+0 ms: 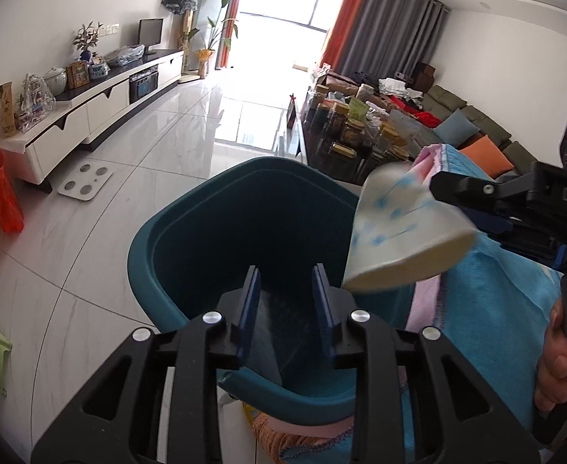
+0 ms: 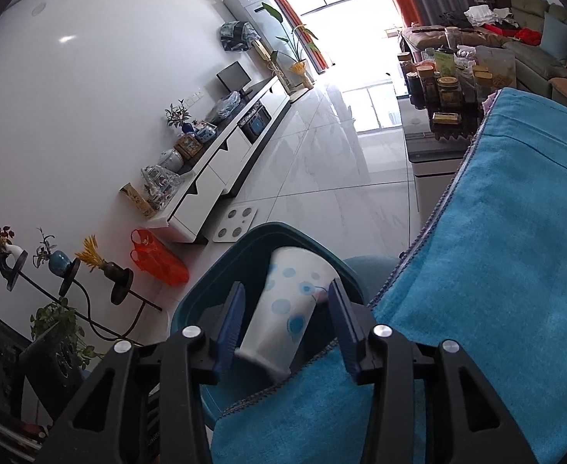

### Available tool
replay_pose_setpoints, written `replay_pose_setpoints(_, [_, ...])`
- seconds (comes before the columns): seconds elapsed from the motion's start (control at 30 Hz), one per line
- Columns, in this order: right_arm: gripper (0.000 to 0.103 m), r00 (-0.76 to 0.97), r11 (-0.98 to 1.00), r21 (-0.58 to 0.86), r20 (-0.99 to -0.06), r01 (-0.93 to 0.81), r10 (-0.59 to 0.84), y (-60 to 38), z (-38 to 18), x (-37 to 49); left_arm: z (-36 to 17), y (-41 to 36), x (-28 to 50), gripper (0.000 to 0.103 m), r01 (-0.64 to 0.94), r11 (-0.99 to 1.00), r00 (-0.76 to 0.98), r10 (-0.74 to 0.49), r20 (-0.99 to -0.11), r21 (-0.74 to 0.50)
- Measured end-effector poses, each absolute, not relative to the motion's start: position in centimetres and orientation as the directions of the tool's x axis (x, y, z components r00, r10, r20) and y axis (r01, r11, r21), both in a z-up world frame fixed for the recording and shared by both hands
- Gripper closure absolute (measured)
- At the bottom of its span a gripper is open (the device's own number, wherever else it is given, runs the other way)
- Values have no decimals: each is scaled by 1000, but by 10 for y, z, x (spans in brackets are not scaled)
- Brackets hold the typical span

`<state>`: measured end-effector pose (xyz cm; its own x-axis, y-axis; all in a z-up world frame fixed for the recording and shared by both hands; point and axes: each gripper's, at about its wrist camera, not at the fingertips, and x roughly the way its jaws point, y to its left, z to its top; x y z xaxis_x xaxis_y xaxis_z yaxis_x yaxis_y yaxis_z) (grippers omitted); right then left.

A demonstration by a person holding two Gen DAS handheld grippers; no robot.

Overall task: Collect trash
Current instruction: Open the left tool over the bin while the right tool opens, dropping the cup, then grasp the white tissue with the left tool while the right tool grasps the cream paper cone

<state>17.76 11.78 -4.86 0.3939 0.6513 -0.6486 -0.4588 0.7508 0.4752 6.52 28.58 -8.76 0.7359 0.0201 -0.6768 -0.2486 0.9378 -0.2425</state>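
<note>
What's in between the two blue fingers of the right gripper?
A white paper cup with blue dots sits between the right gripper's fingers, over the teal bin. The right wrist view shows it best.

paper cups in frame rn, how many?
1. The paper cup sits between the right claw's open jaws, over the teal bin. More may lie hidden deep inside the bin.
</note>
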Motion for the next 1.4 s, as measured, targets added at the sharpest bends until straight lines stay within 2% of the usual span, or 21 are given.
replay_pose_setpoints(0.27, [56,415,726,506,-600,-466,684,95,-31,165,-68,277,46,60,-250,937,784,47,-618,-245])
replay_pose_setpoints(0.33, [55,424,709,515,-571,-483,703,83,-17,156,-57,272,37,52,-210,946,812,26,-584,-248])
replay_pose_setpoints(0.5, [51,434,662,505,-503,-554,747,51,16,125,-32,234,13,43,-27,964,853,-116,-509,-266])
replay_pose_setpoints(0.73, [49,518,687,434,-454,-582,725,-21,46,88,-26,166,-5,42,261,904,794,-401,-457,-339])
replay_pose_setpoints(0.87, [49,602,753,380,-453,-537,657,-70,50,70,-30,120,-8,39,375,870,731,-490,-476,-320])
replay_pose_setpoints(1.07, [49,698,830,370,-454,-418,554,-145,41,50,-43,69,-7,37,487,805,624,-592,-510,-338])
replay_pose_setpoints(1.4, [49,809,898,428,-489,-102,325,-278,3,25,-61,12,-3,34,551,759,515,-637,-574,-347])
